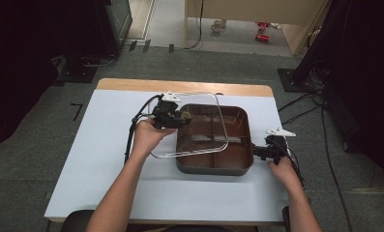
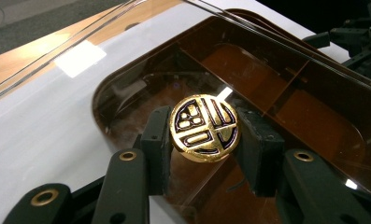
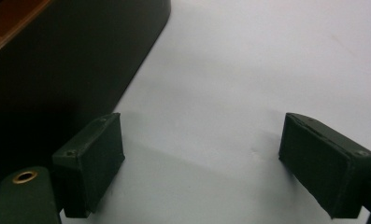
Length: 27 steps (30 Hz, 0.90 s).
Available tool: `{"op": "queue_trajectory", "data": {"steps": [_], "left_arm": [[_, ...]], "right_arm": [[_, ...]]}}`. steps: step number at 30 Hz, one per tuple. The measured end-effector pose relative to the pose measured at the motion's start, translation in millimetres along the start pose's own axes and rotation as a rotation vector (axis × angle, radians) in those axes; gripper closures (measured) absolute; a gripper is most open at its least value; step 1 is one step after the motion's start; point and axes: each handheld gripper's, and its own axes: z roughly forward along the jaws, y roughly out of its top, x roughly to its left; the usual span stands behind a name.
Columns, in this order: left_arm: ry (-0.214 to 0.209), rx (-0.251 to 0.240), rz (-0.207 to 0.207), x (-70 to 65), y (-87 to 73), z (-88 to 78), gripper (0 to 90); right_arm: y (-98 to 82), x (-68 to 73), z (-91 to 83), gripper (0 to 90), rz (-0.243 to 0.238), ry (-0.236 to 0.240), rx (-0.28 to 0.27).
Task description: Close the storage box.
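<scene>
The clear lid (image 2: 127, 28) runs off the top and left edges of the left gripper view, so its full outline is lost there. Behind the gold knob (image 2: 204, 128), part of the brown divided tray (image 2: 314, 121) is covered, and the tray's right side is cut off by the frame. In the right gripper view the tray's dark wall (image 3: 71, 60) leaves the picture at top and left. In the high view, small red things (image 1: 263, 31) on the far floor are too small to identify.

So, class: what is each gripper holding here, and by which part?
The left gripper grips the clear lid by its round gold knob, pads on either side. The right gripper is open over the white table, holding nothing.
</scene>
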Motion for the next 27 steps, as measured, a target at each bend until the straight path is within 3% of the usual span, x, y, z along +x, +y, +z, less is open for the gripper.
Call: {"op": "queue_trajectory", "data": {"steps": [19,27], "left_arm": [[-0.068,0.028,0.051,-40.2,11.6,47.8,59.5],[-0.076,0.055,0.075,-53.5,11.9,67.8,59.5]], "right_arm": [[0.0,-0.1,-0.1,13.4,-0.001,-0.001,0.001],[0.0,-0.2,-0.1,13.4,-0.003,0.0,0.001]]}}
